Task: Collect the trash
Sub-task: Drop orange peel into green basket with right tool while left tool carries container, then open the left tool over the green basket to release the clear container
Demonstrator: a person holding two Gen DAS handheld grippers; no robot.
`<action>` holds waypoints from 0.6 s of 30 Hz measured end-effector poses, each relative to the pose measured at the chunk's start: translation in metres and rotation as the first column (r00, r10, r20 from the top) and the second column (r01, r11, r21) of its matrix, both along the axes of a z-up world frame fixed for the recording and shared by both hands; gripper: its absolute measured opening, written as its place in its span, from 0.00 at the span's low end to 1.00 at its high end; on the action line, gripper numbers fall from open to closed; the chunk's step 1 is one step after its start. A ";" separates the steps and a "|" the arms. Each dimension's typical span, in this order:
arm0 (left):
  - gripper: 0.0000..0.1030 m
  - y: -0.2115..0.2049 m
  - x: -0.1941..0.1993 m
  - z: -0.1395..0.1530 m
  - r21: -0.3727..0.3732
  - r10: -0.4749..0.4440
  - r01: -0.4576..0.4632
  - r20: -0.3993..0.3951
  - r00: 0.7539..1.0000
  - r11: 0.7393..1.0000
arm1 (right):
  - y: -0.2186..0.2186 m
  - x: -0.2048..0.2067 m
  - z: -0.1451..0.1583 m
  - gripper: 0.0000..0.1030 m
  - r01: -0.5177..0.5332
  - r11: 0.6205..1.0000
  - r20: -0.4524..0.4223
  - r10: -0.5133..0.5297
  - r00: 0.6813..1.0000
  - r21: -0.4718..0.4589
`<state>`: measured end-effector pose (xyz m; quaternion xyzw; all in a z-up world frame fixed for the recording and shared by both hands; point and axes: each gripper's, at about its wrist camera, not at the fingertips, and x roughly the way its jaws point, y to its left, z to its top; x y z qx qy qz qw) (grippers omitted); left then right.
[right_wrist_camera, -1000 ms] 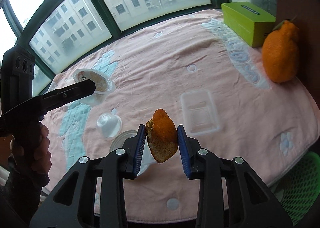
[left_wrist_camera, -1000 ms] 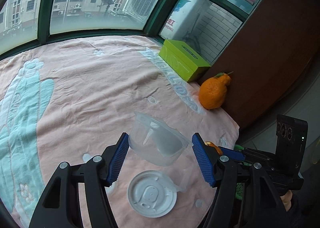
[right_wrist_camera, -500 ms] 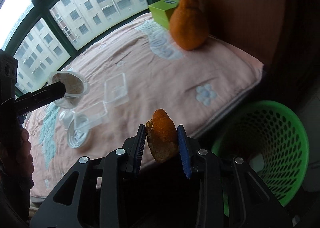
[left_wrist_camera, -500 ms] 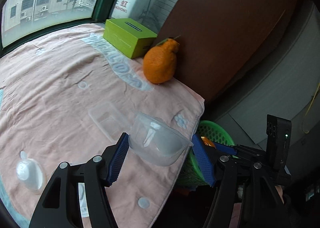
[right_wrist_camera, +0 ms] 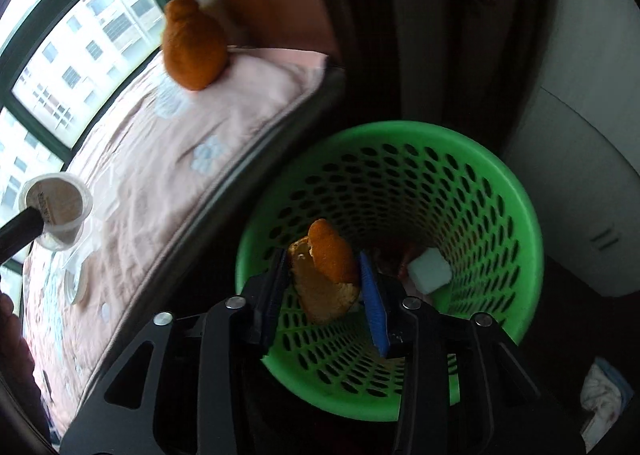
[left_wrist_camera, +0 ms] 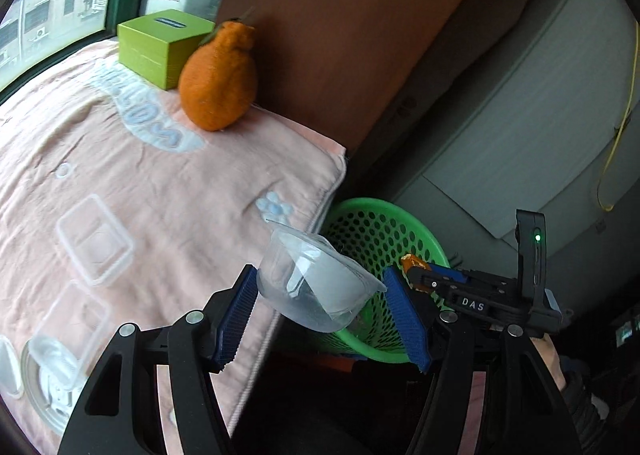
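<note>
Right gripper [right_wrist_camera: 326, 287]: poised over the mouth of the green basket [right_wrist_camera: 516, 191], its jaws opening, with the orange peel [right_wrist_camera: 326, 269] still between the blue pads; whether they still press on it cannot be told.
Left gripper [left_wrist_camera: 320, 315]: jaws spread wide around a clear plastic cup [left_wrist_camera: 316, 279] that is tilted on its side; the left pad touches the cup's wall, while contact on the right side is unclear.
Cup's place: at the near right edge of the bed, just left of the basket rim.
Basket: on the floor against the bed's right side, with a white block [right_wrist_camera: 430, 269] lying inside near its bottom.
Bed: a pink blanket [left_wrist_camera: 168, 191] carrying a whole orange fruit [left_wrist_camera: 218, 79] and a green box [left_wrist_camera: 160, 45] at the far end.
Other litter: clear plastic trays [left_wrist_camera: 94, 239] and a round lid [left_wrist_camera: 48, 395] on the blanket's near left.
</note>
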<state>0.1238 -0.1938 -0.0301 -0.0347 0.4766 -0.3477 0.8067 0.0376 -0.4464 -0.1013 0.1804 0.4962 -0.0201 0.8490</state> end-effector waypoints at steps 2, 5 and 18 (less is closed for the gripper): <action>0.61 -0.012 -0.003 -0.003 0.009 -0.019 0.019 -0.006 1.000 1.000 | -0.011 -0.006 -0.004 0.44 0.029 1.000 0.002 -0.029 1.000 0.009; 0.61 -0.028 -0.005 -0.008 0.019 -0.044 0.044 -0.013 0.999 0.999 | -0.023 -0.014 -0.006 0.47 0.056 0.998 0.008 -0.056 0.998 0.019; 0.61 -0.109 -0.017 -0.037 0.083 -0.162 0.165 -0.046 0.986 0.983 | -0.050 -0.062 0.027 0.63 0.120 0.993 0.137 -0.119 0.983 0.000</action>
